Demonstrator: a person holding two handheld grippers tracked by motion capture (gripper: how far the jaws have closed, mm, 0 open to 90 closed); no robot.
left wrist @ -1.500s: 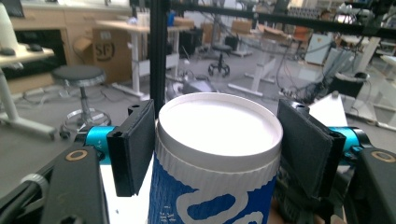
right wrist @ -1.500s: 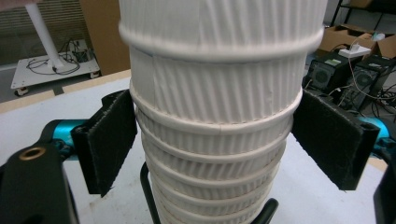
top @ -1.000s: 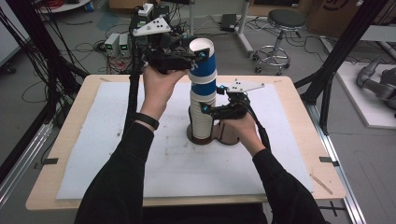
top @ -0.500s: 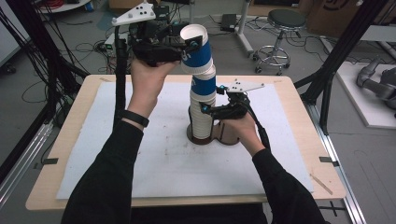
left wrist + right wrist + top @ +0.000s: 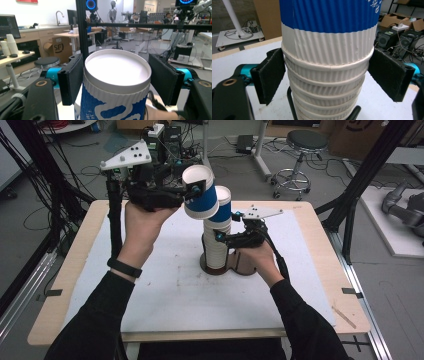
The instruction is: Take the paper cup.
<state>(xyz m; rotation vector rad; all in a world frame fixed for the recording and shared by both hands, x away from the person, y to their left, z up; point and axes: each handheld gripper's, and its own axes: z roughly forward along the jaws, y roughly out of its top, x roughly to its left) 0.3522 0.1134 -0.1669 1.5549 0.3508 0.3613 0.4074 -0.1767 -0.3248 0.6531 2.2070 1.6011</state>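
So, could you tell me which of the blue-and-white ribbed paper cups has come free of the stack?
The tilted blue-and-white ribbed paper cup held up in the left gripper; the others sit nested upright in the stack between the right gripper's jaws.

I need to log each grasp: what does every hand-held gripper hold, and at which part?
The left hand-held gripper holds one blue-and-white ribbed paper cup just under its rim. The right hand-held gripper clamps the stack of paper cups at its stacked rims.

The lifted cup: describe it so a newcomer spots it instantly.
Start at the white mat on the wooden table, then find the tall stack of nested cups near its centre. The cup is the blue-and-white ribbed paper one above the stack's left side, tilted, between the left gripper fingers, separate from the stack.
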